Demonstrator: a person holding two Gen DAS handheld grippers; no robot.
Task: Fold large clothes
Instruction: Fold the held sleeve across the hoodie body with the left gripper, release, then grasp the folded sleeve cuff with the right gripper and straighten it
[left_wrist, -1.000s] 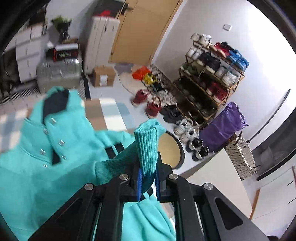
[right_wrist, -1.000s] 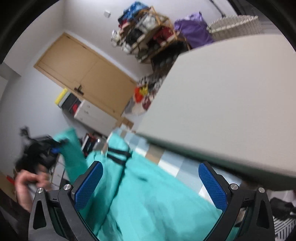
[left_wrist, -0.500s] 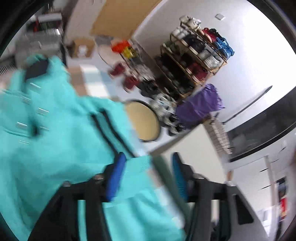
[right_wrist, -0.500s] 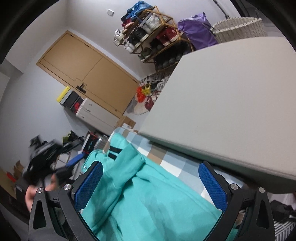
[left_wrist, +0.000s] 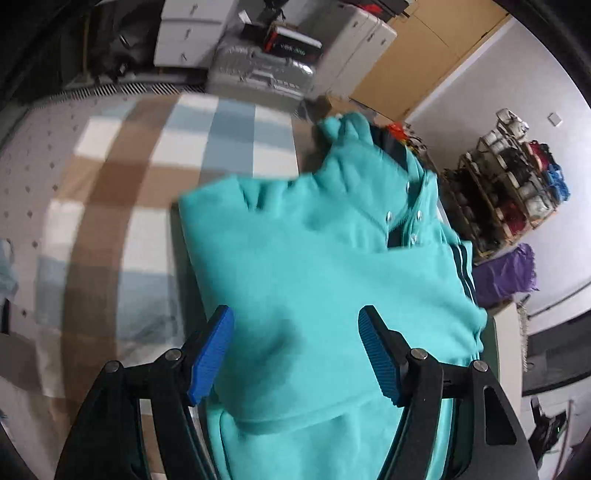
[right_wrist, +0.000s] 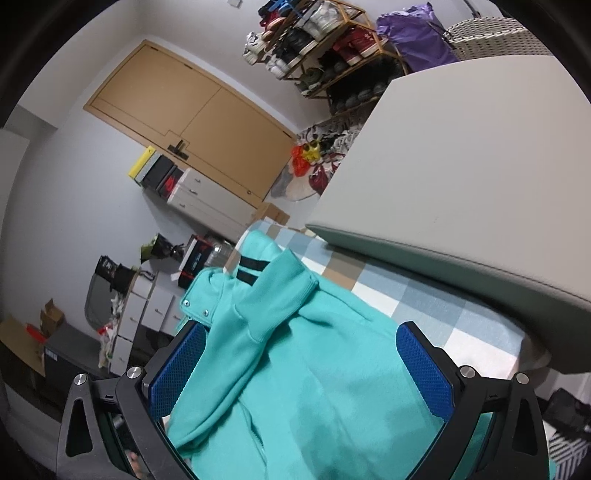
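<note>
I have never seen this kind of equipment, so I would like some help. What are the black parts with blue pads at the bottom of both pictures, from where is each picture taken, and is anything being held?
There is no robot here. A person holds a two-finger gripper in each hand, and a wide-angle camera on each one looks forward along its fingers. One picture comes from the left gripper, the other from the right gripper. The blue pads are the gripping surfaces. Below both lies a turquoise jacket with snap buttons and dark stripes, partly folded on a checked bedcover. Neither gripper holds anything: both stand open over the cloth. The left one has just been opening, and nothing is clamped between its pads. A shoe rack stands by the wall.
</note>
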